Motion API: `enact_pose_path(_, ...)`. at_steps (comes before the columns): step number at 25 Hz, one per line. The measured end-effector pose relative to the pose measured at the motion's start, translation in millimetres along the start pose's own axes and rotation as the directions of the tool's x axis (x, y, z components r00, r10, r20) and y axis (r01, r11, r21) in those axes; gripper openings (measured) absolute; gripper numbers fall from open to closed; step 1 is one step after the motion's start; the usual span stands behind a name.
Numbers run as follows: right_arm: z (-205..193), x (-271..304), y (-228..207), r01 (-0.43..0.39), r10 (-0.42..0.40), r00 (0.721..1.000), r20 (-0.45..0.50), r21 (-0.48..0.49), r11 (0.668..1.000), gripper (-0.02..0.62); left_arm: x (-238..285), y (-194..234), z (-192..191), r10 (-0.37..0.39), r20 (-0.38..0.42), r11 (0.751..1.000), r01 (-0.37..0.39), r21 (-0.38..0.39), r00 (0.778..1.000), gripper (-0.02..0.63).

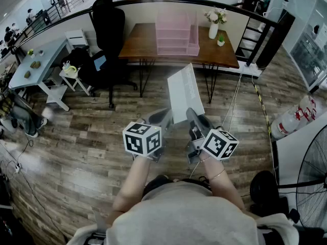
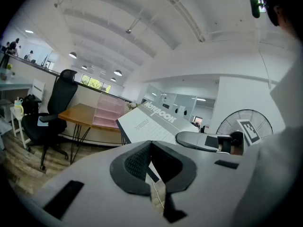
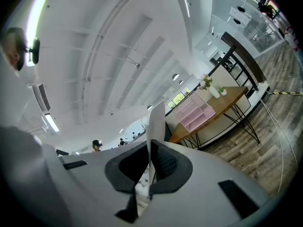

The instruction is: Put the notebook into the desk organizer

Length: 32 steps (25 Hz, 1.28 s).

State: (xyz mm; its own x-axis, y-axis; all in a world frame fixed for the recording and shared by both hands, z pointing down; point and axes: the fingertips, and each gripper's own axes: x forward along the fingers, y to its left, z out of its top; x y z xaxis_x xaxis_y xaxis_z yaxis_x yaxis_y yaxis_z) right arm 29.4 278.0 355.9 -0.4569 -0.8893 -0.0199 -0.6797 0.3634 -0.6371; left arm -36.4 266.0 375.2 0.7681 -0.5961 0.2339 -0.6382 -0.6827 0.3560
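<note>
Both claws gripped the notebook (image 1: pixel 183 92) by its near edge, L claw (image 1: pixel 164 115) & R claw (image 1: pixel 192 117) side by side. Its long axis pointed fwd at the pink desk organizer (image 1: pixel 176 34), well apart on the bench (image 1: pixel 138 44) ahead. Office chair (image 1: pixel 110 29) stood left of the bench, vase (image 1: pixel 213 30) right of the organizer; nothing seemed to bar the way.

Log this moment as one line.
right gripper: shut on notebook, lower edge | left gripper: shut, empty | organizer: on desk, ahead | step: not yet done
</note>
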Motion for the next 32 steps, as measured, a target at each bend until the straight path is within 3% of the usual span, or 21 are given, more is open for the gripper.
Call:
enact_pose_path(27, -20, 13, 5, 0.0, 0.0, 1.0, 0.0, 0.057, 0.998, 0.009, -4, 14, -13, -0.058, -0.032, 0.998, 0.059, 0.023, 0.998, 0.0)
enact_pose_path(32, -35, 18, 7, 0.014, -0.014, 1.0, 0.003, 0.086, 0.996, 0.009, -7, 14, -14, -0.121, -0.045, 0.99, 0.124, 0.065, 0.992, 0.006)
